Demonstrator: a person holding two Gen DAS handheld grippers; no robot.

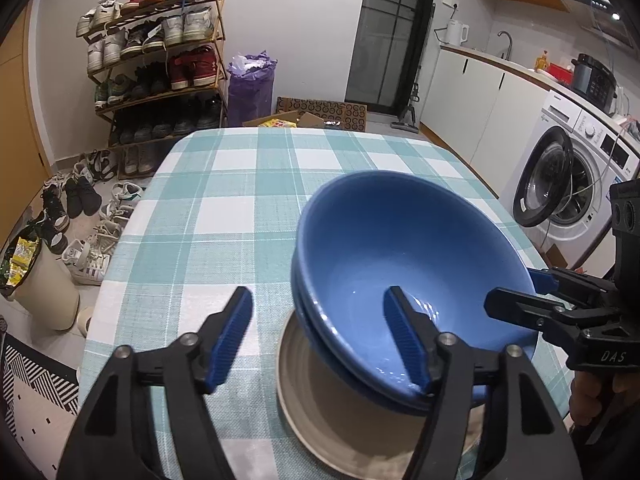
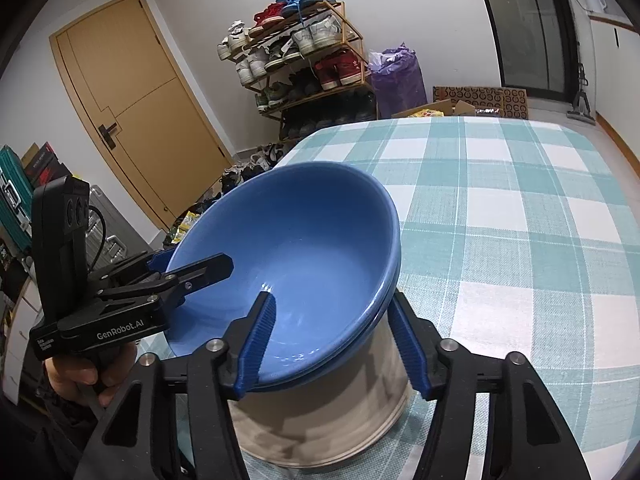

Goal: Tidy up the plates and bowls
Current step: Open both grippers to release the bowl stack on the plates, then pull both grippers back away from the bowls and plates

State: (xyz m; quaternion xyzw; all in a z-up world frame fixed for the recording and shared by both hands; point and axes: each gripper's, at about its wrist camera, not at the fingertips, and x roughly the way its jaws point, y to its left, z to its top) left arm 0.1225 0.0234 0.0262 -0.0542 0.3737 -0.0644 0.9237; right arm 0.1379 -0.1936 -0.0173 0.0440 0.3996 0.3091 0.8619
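Straddling the near rim of the stacked glossy blue ceramic bowls (image 1: 400,264), the left gripper (image 1: 320,336) is standing with its blue ribbed fingers well apart: one is hanging over the checked cloth, the other is reaching down inside the upper bowl, and neither pad is pressing on the rim. On the right side, the right gripper (image 2: 332,344) is doing much the same, jaws spread, one finger inside the bowl and the other outside by the wall, with no squeeze showing. The bowls are nesting one in the other and sitting tilted on a pale beige round plate (image 1: 320,420), at the near end of the teal-and-white checked tablecloth (image 1: 224,208). A person's hand (image 2: 80,376) is wrapping the left gripper's handle.
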